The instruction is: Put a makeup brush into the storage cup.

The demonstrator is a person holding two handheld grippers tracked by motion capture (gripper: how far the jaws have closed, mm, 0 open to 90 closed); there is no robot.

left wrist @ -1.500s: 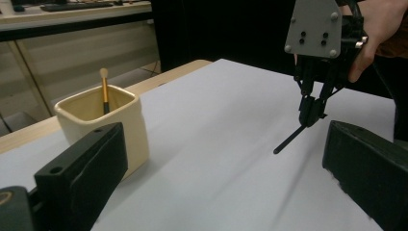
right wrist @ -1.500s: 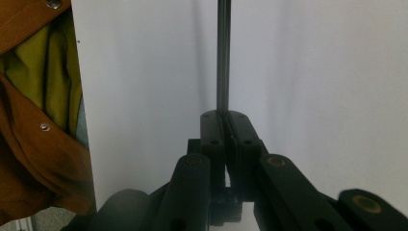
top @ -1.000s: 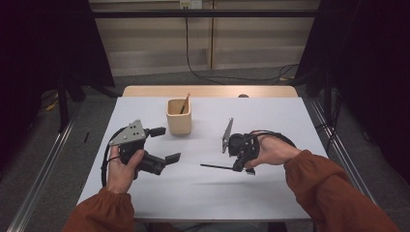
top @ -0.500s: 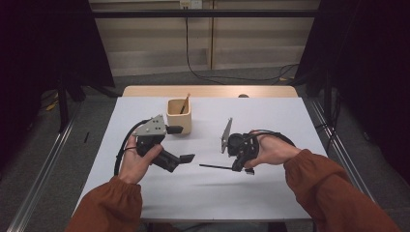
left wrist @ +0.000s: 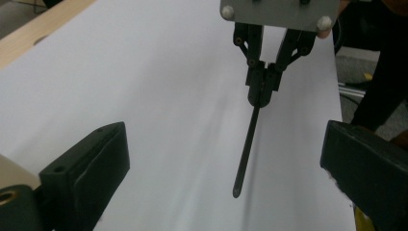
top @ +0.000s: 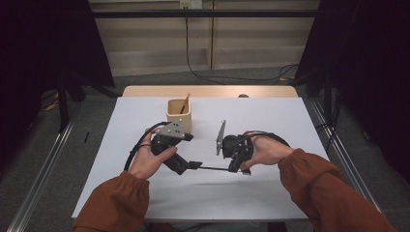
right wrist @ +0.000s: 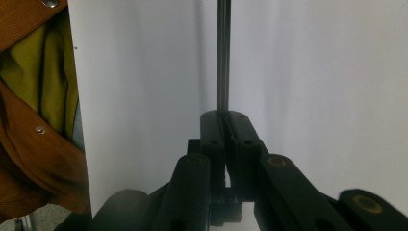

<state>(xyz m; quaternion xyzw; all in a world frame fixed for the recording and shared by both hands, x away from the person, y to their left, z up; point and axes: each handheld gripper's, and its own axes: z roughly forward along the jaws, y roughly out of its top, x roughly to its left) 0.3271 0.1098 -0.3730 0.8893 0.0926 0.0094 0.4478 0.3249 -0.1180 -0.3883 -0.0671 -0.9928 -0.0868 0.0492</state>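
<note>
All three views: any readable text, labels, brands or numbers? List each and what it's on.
None readable.
Wooden cup: no print seen in the high view.
Black rod clamped in the right gripper: bare, no marking.
Left gripper and its grey plate: screws only, no label.
White table sheet: blank.

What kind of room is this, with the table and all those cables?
Probably a lab or recording studio set up for filming handwork: a white-covered table ringed by dark curtains, cables trailing over the floor, and a person working handheld claws, the right claw gripping a thin black rod.
</note>
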